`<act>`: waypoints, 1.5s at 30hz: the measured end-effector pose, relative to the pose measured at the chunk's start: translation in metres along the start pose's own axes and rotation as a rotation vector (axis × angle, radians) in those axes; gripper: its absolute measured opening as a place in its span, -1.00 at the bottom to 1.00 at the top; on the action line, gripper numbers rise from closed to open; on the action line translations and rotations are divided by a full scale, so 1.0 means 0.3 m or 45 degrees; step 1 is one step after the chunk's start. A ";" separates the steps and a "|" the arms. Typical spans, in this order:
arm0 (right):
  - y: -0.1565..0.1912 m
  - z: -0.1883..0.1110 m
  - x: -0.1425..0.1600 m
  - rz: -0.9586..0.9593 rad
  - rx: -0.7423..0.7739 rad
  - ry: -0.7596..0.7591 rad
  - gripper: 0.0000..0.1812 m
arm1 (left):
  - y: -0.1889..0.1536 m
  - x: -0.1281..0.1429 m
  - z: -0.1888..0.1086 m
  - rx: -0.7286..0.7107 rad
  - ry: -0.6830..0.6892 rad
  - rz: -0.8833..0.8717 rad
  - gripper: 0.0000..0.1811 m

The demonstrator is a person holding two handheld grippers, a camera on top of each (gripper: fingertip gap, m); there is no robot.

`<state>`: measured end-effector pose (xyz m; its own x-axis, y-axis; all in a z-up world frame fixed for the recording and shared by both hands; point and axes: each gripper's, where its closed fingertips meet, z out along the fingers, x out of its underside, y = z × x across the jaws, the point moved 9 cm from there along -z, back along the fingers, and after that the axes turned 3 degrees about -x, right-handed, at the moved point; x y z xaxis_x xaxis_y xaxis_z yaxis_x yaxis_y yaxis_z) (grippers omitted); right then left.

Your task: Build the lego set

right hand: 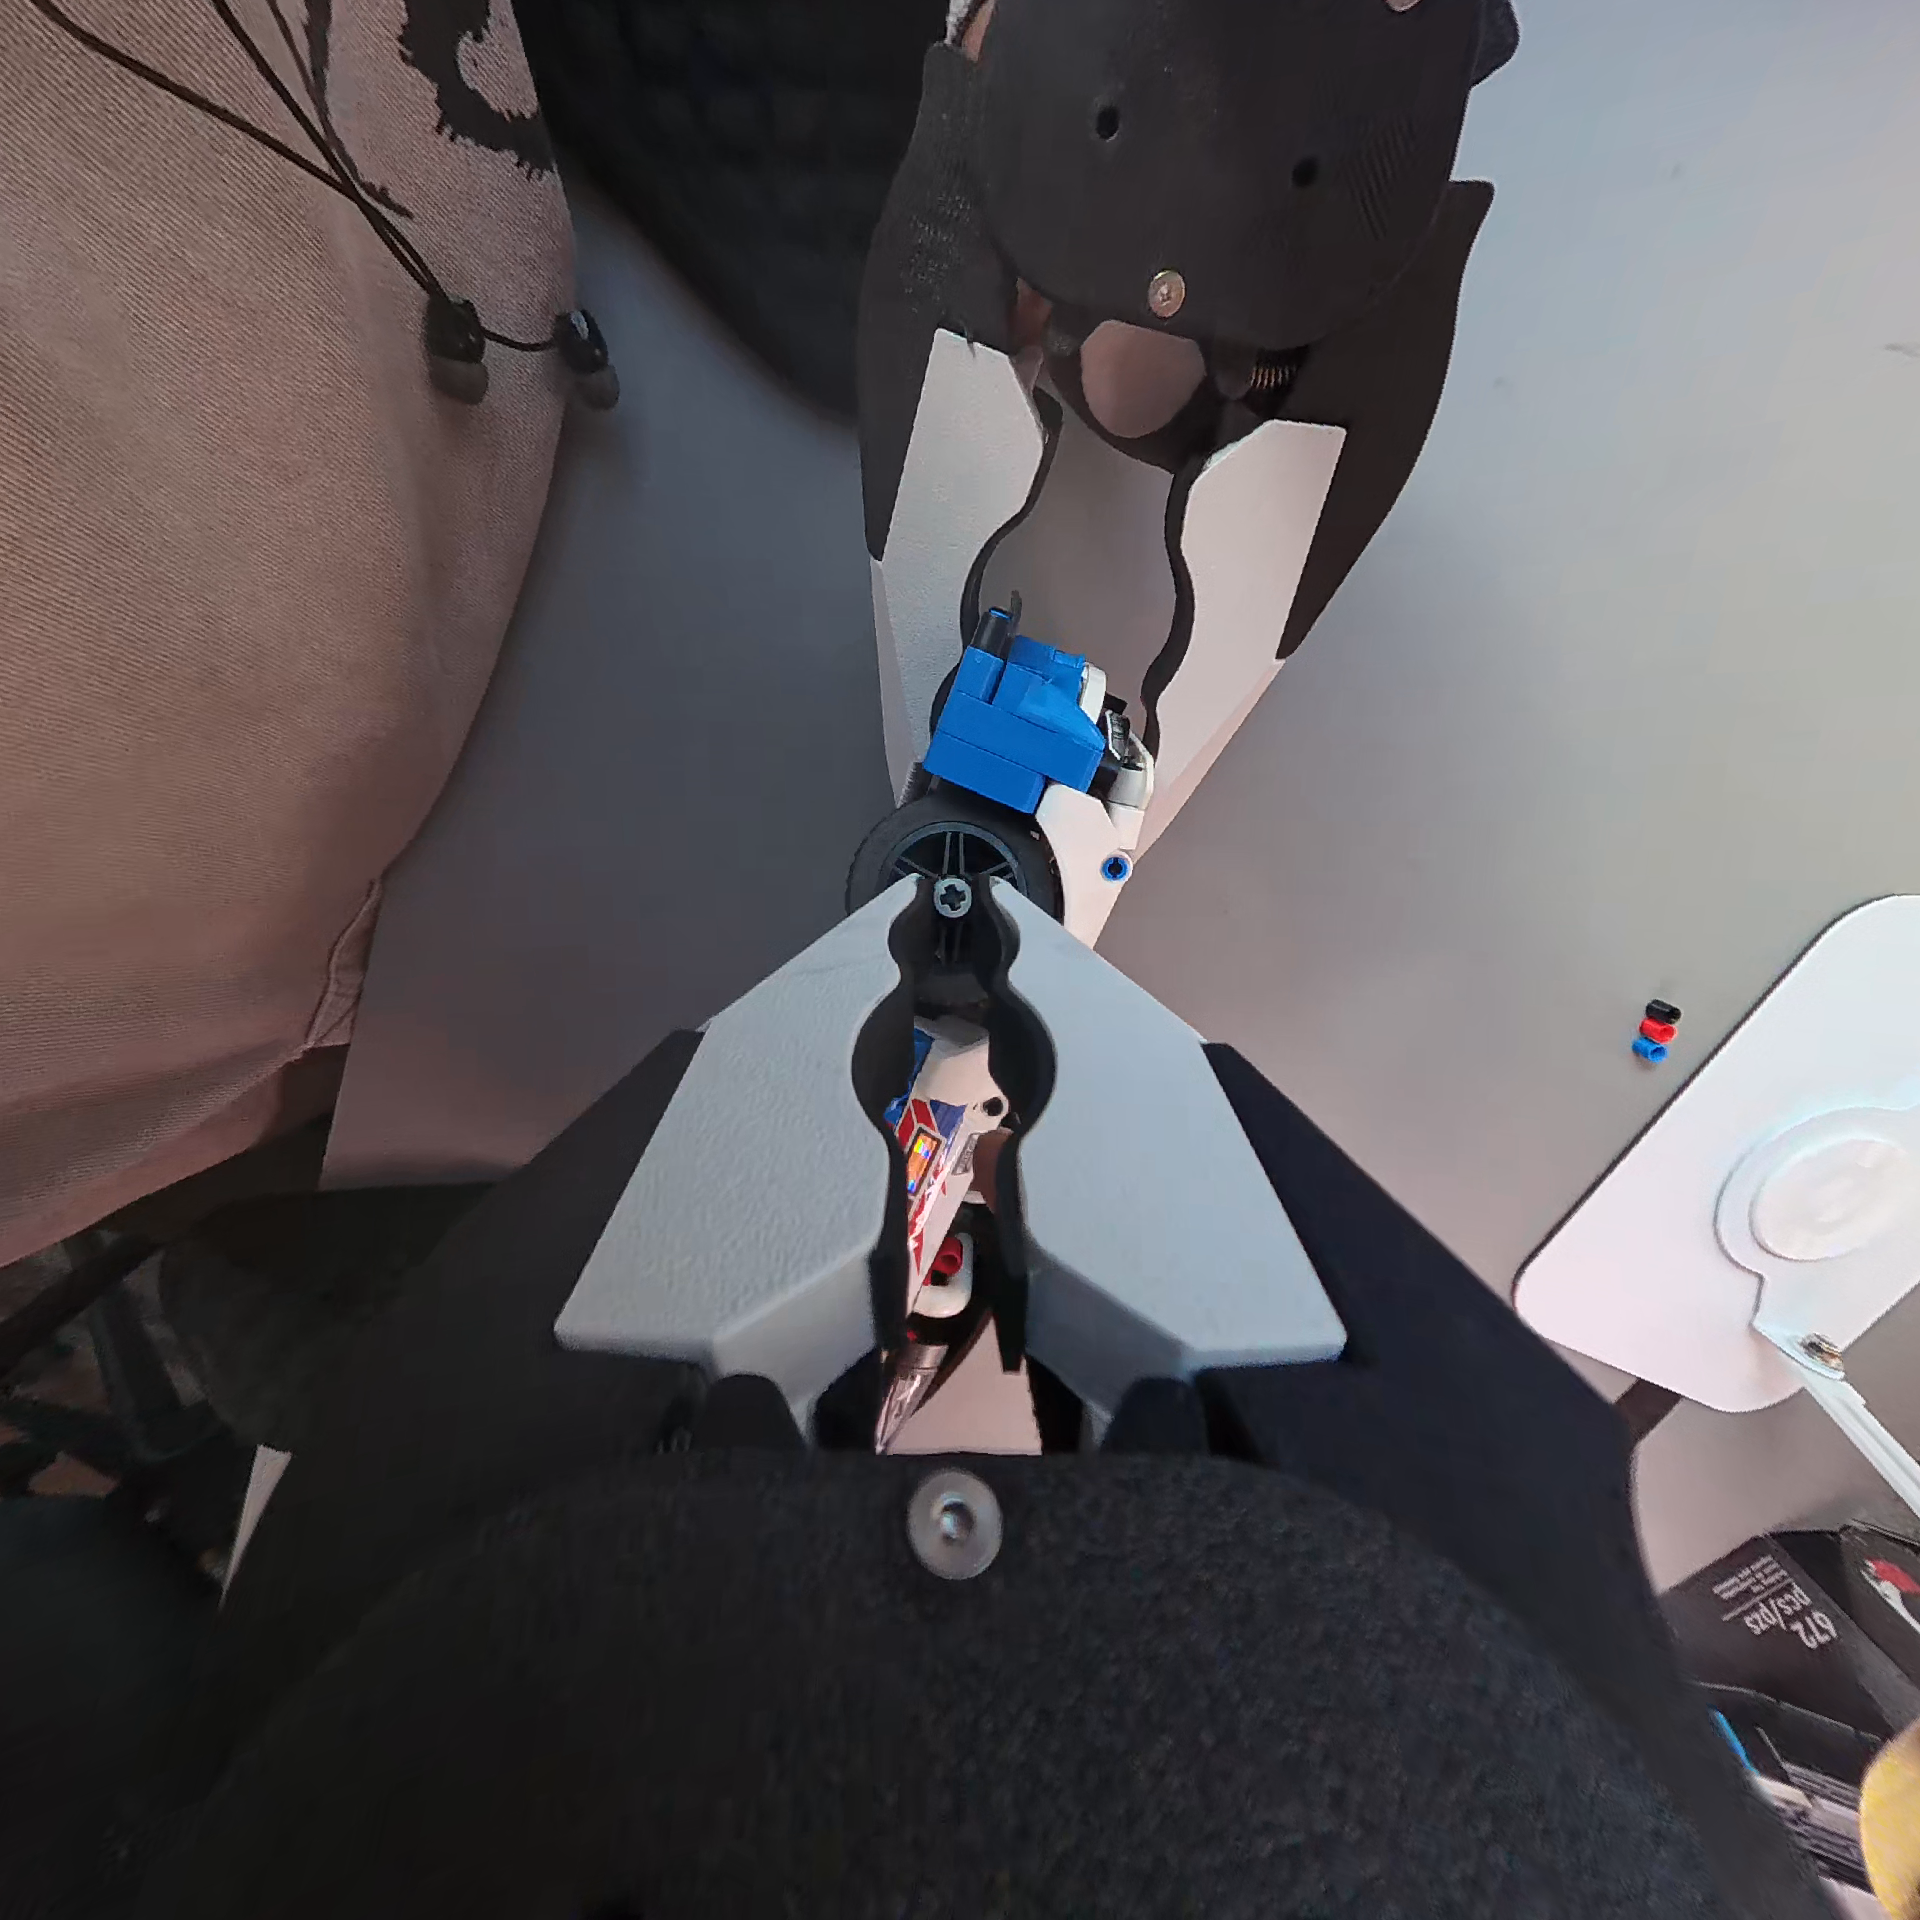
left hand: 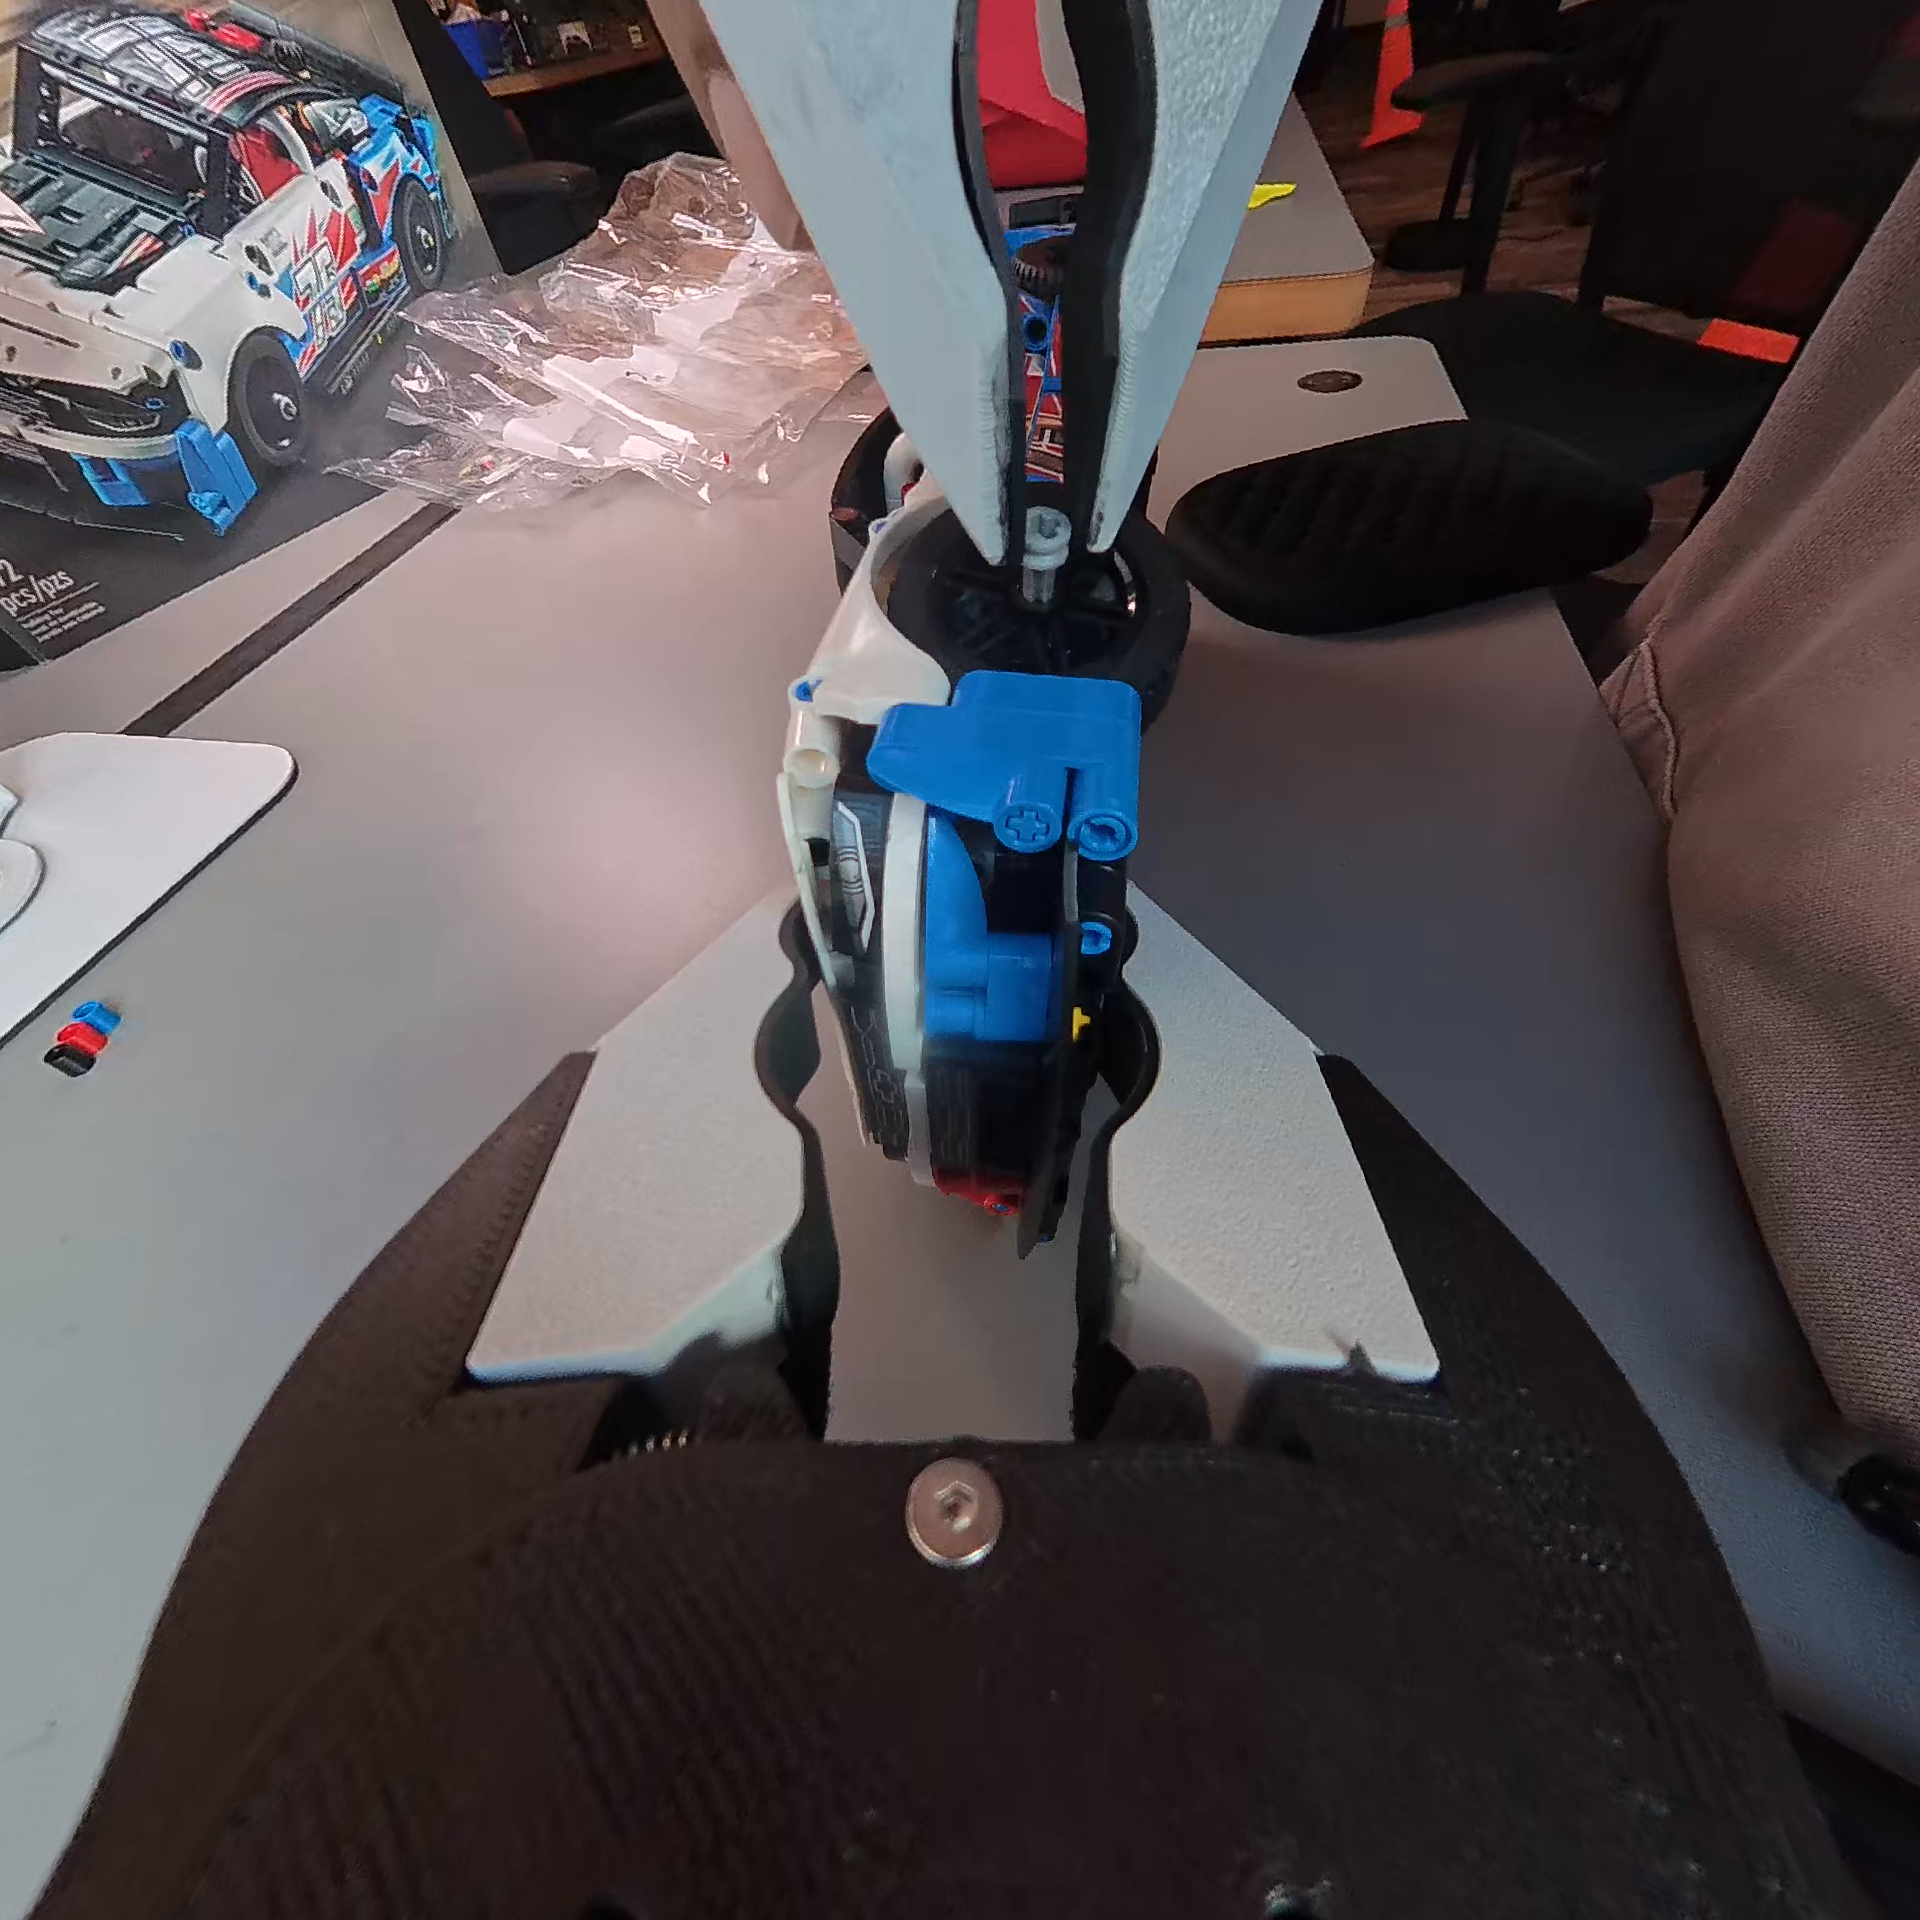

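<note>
Left hand-held gripper (left hand: 961,1039) clamped narrow around the front end of the lego car (left hand: 935,966), jaws pressed against its white and black sides, blue bumper piece (left hand: 1003,743) jutting up between them. Right hand-held gripper (right hand: 951,899) reached in from the top of the left wrist frame, closed tight on a small grey axle pin (left hand: 1044,535) at the hub of the black wheel (left hand: 1081,613). Seen from the right wrist view, held the same pin at centre frame, wheel just beyond the fingertips and the car's stickered side visible through the gap lower down. Car kept in mid-frame above the grey surface (left hand: 499,831), whether touching it could not be told. Lay at lower left of the left wrist frame: three small pins (left hand: 83,1034), blue, red and black, beside a white plate (left hand: 156,831). Sat at upper left: the set's box (left hand: 197,291), clear plastic bags (left hand: 634,343) crumpled beside it. Filled the right edge: a person's tan clothing (left hand: 1787,831)
</note>
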<state>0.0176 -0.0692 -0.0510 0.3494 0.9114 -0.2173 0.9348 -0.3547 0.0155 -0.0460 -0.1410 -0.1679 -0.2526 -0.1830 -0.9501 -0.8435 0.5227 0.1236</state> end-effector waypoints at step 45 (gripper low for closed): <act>-0.030 -0.013 -0.018 -0.267 -0.168 0.059 -0.92 | 0.013 0.006 0.000 0.044 -0.020 -0.024 -0.46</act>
<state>0.0074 -0.0701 -0.0461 0.1470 0.9718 -0.1841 0.9862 -0.1296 0.1031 -0.0498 -0.1391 -0.1691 -0.2292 -0.1802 -0.9566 -0.8310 0.5480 0.0959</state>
